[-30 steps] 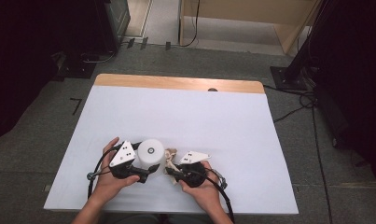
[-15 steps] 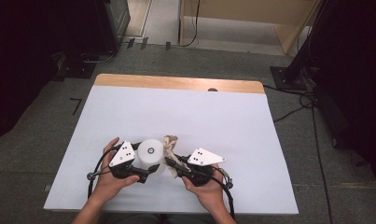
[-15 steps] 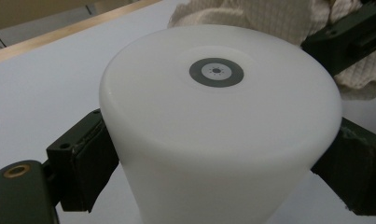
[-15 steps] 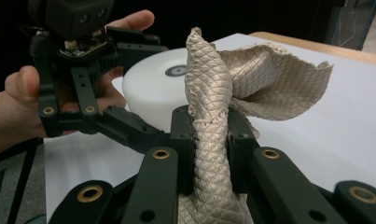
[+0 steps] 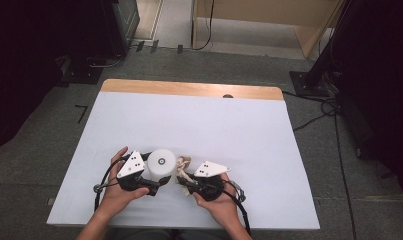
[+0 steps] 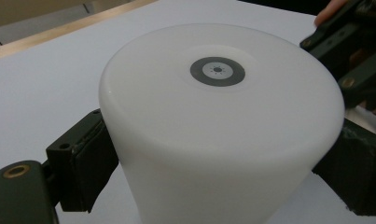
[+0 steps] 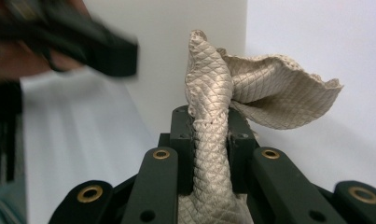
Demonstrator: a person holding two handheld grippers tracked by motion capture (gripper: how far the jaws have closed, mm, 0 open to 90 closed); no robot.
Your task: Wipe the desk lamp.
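A white cylinder [image 5: 161, 162] with a small grey round mark on its top [image 6: 217, 71] stands near the table's front edge. My left gripper [image 5: 157, 180] is shut on it, with a black pad [image 6: 87, 163] pressed to each side of its wall [image 6: 218, 140]. My right gripper [image 5: 184, 181] is shut on a beige quilted cloth [image 7: 269, 93]. The bunched cloth [image 5: 183, 164] rises between the jaws [image 7: 212, 135] and lies against the cylinder's right side [image 7: 176, 46].
A white cover lies over the table [image 5: 199, 125], with a wooden strip [image 5: 189, 90] along the far edge. Around the table is grey floor with cables [image 5: 319, 107] at the right and dark stands at the back.
My right gripper has shifted a little away from the front edge with the cloth, which now rides slightly higher against the cylinder. The left gripper and the cylinder have stayed put.
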